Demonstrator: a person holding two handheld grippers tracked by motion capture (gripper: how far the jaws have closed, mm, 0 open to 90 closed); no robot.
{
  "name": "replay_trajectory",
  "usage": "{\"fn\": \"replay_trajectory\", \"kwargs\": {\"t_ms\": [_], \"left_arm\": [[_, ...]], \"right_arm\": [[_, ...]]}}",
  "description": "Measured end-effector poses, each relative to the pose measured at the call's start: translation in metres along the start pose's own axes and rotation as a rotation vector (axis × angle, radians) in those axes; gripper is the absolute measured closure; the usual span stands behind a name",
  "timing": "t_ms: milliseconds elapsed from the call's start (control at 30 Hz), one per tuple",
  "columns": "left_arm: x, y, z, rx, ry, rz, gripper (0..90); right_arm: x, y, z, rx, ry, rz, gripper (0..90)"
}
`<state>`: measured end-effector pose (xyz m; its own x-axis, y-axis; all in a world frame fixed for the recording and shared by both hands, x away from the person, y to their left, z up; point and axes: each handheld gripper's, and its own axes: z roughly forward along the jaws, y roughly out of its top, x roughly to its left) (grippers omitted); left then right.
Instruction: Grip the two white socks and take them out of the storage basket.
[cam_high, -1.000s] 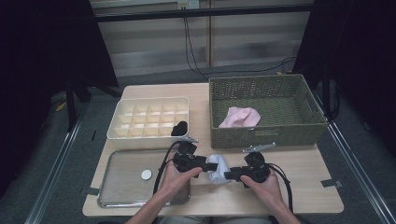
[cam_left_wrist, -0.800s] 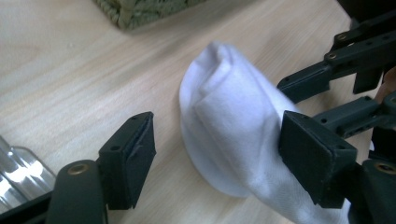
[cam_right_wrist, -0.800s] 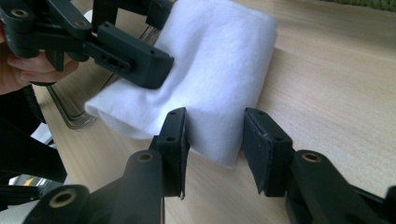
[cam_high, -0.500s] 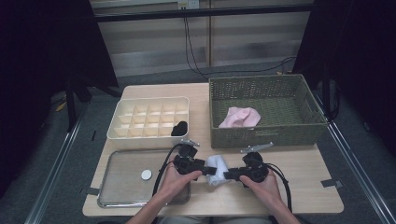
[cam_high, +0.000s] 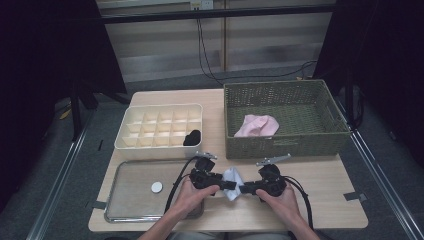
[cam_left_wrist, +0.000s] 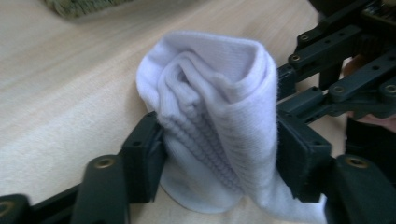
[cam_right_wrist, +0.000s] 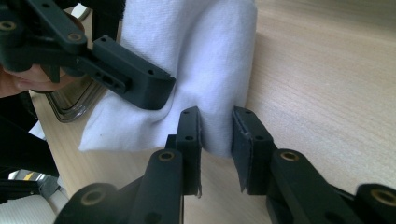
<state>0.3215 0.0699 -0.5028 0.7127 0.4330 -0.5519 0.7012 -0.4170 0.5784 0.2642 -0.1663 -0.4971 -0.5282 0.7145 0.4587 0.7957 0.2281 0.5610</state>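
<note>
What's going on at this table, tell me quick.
A person is working a white sock at the near edge of the table with two handheld grippers. The left gripper has the rolled sock between its jaws, which have just been closing on it. The right gripper pinches a fold of the same sock, its jaws having just been closing too. A pink cloth lies in the wicker basket, and something black sits in the divided tray.

Black left gripper and right gripper, brass-coloured pivots, trailing black cables.
</note>
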Motion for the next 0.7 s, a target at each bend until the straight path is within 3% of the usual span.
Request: {"fn": "replay_trajectory", "kwargs": {"t_ms": [67,100,133,267,467,700], "left_arm": [[0.003,0.000,0.000,0.013,-0.034,-0.011,44.3],[0.004,0.000,0.001,0.016,-0.057,-0.031,49.5],[0.003,0.000,0.001,0.019,-0.058,-0.024,53.0],[-0.001,0.001,-0.001,0.020,-0.047,0.008,59.5],[-0.003,0.002,-0.006,0.006,-0.025,0.032,61.0],[-0.002,0.002,-0.016,-0.011,-0.003,0.040,61.0]], "right_arm": [[0.000,0.000,0.000,0.000,0.001,-0.002,73.4],[0.000,0.000,0.000,-0.001,0.002,-0.003,73.4],[0.000,0.000,0.000,-0.002,0.002,-0.004,73.4],[0.000,-0.001,0.000,-0.002,0.006,-0.006,72.7],[0.000,-0.001,-0.004,-0.014,0.013,-0.019,68.7],[-0.002,0.003,-0.017,-0.050,0.007,-0.025,57.4]]}}
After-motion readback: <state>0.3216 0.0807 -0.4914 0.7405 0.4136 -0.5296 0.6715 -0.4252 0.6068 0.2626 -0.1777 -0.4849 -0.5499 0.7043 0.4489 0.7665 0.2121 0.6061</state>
